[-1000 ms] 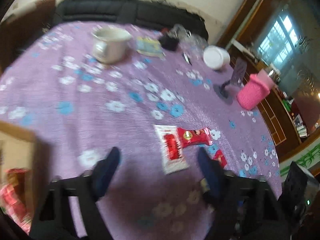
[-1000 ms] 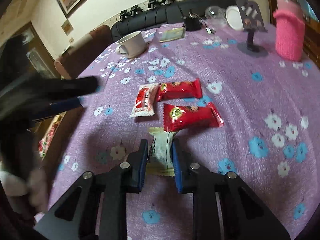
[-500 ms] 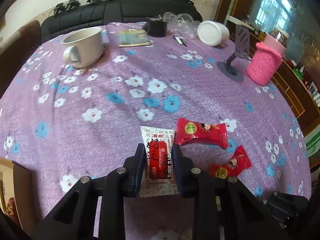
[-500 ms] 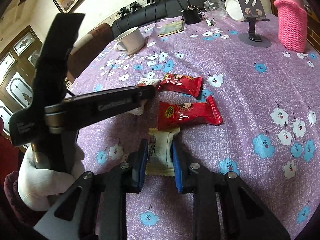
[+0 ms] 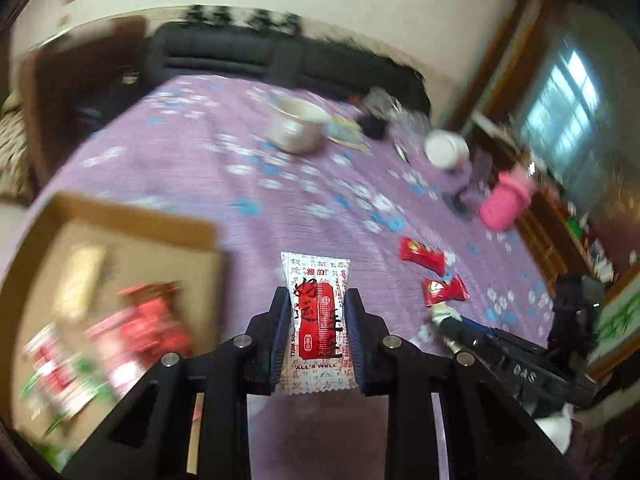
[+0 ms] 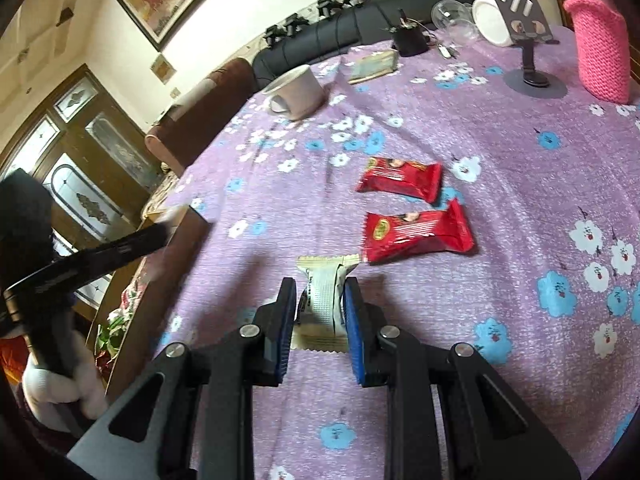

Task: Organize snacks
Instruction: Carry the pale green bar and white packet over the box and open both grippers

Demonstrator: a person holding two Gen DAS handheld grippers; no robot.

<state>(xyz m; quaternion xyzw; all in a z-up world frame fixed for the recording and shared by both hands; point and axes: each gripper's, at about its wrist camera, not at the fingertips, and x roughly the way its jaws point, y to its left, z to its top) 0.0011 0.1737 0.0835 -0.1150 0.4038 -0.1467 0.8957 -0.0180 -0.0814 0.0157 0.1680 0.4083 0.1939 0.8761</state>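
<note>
My left gripper [image 5: 319, 300] is shut on a white-and-red snack packet [image 5: 319, 316] and holds it above the purple floral tablecloth [image 5: 224, 184], just right of an open cardboard box [image 5: 120, 240] with several snacks inside. My right gripper [image 6: 321, 292] is shut on a cream snack packet [image 6: 323, 300] low over the cloth. Two red snack packets lie on the table, the far one [image 6: 400, 178] and the near one [image 6: 416, 232], just beyond the right gripper; they also show in the left wrist view [image 5: 424, 258] [image 5: 445, 290]. The left gripper [image 6: 166, 224] reaches over the box edge at left.
A white mug [image 6: 296, 92], a small booklet [image 6: 374, 67], a black phone stand [image 6: 528, 40], a pink knitted cup [image 6: 602, 52] and a white lid [image 6: 490, 20] stand at the back of the table. A black sofa [image 5: 280, 60] lies behind.
My left gripper closed on the white-and-red packet, lifted it and swung left towards the cardboard box. My right gripper stays shut on the cream packet, nearly still.
</note>
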